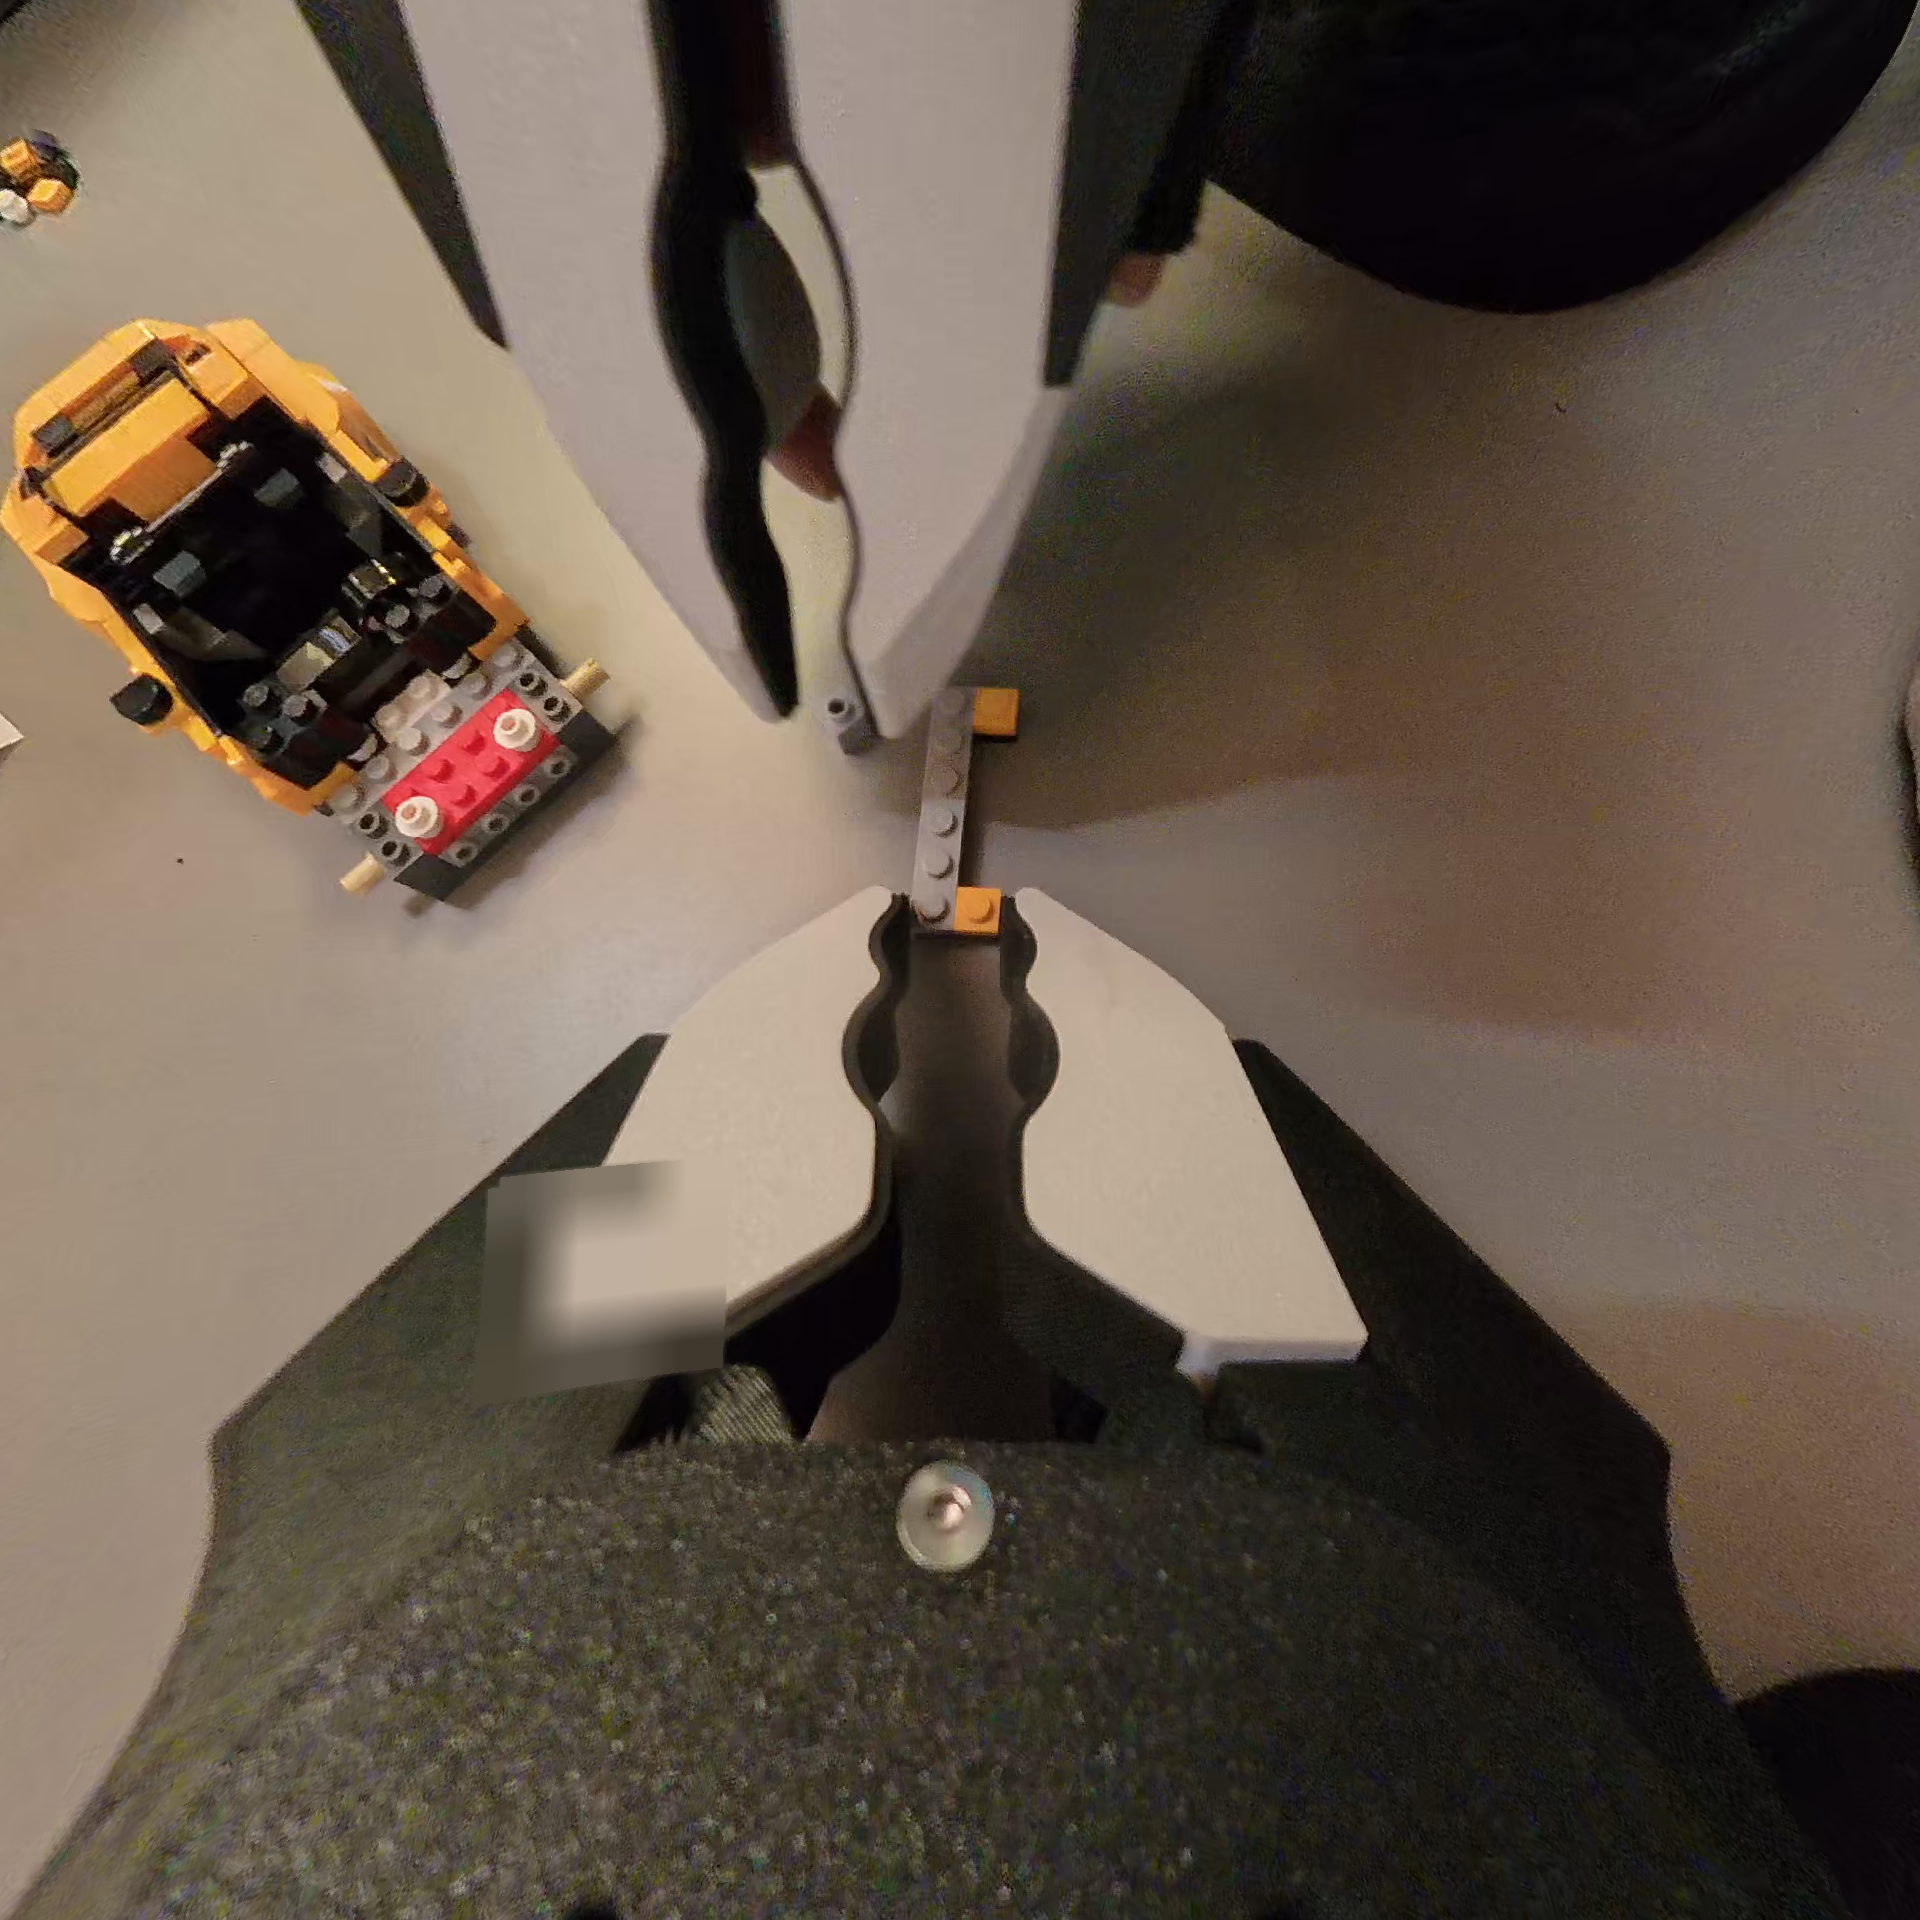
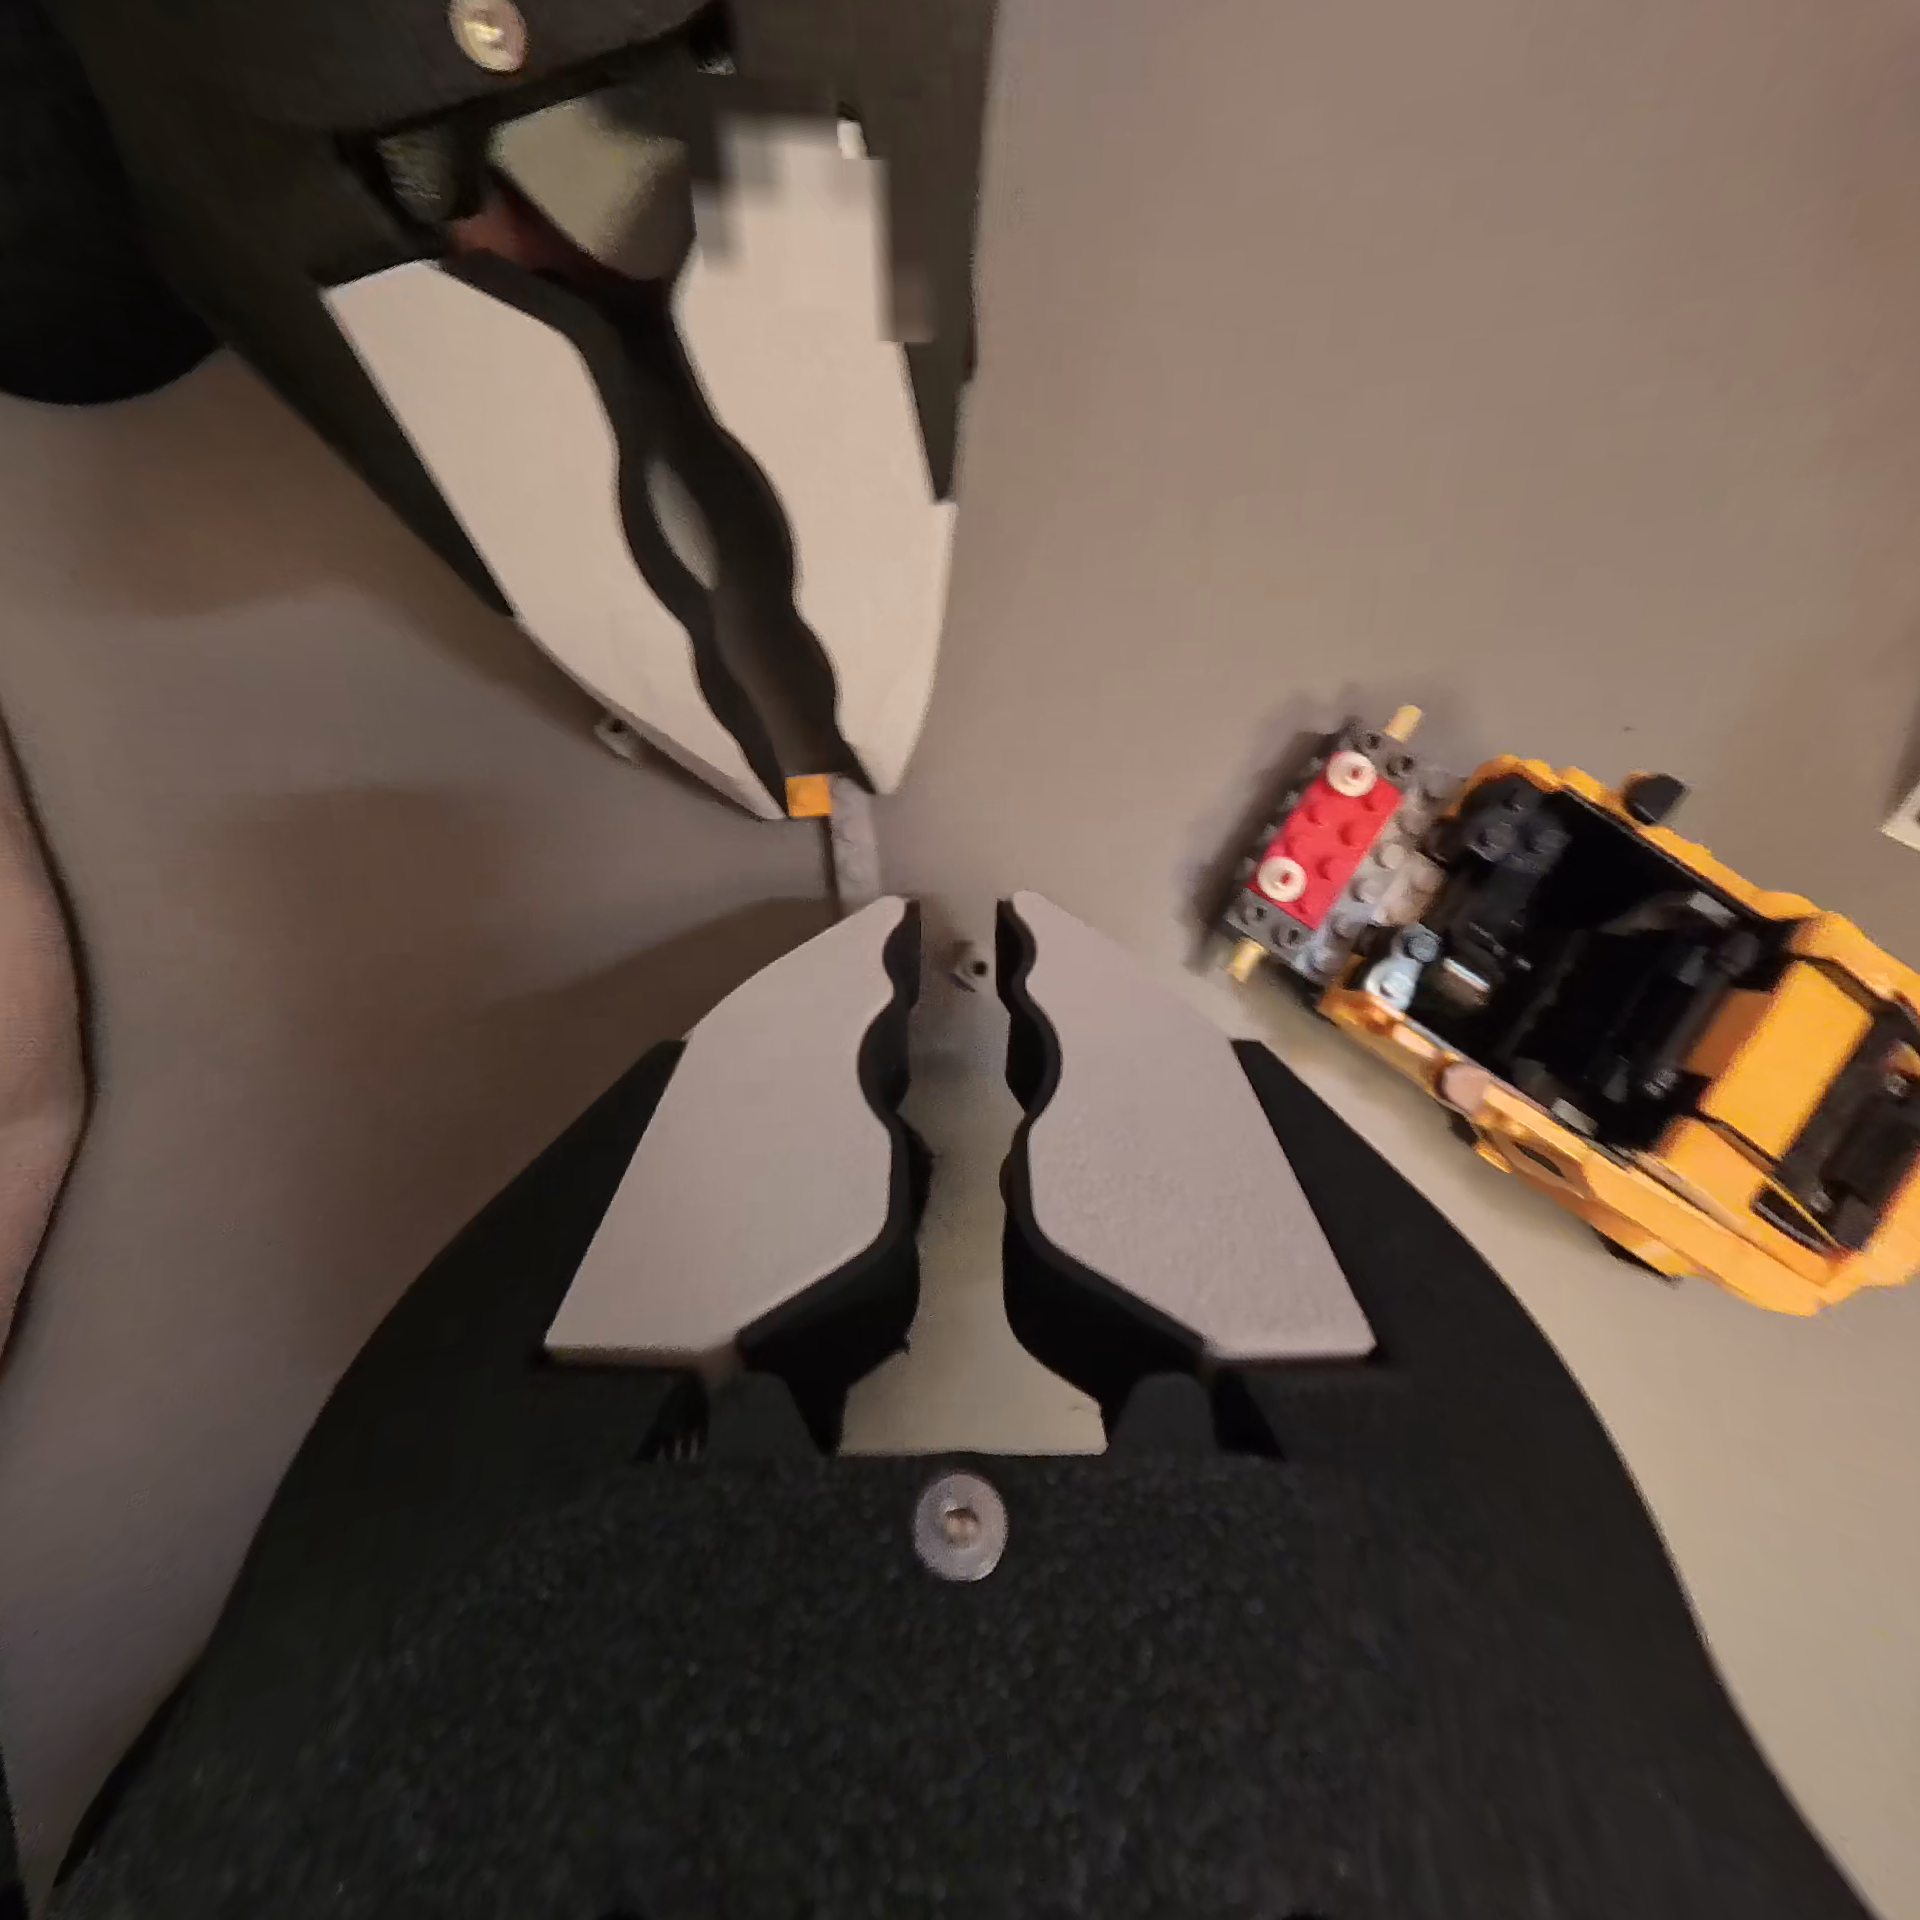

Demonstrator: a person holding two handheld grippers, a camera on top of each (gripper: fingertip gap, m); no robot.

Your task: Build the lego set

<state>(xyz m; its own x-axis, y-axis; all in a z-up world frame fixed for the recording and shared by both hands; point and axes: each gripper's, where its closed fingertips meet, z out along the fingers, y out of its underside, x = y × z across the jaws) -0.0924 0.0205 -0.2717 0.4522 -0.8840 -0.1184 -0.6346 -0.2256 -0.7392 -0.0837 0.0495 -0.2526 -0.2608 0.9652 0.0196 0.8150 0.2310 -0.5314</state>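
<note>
Plain grey counter, part-built yellow and black lego car lying on it, small dark grey stud piece on the counter well apart from the car, small cluster of loose bricks beyond the car

Left gripper fingers: pale grey flat plates, wavy black inner edges, tapering to narrow tips.
Left gripper body: black, grainy speckled surface, one round silver screw on the midline, black arms flaring behind each finger.
Left gripper marking: a blurred patch over the left finger plate.
Right gripper fingers: the same pale grey plates with scalloped black inner lining.
Right gripper body: black textured housing, one silver screw at centre, wide curved shoulders.
Clothing: a dark sleeve beside the right gripper in the left wrist view.
</note>
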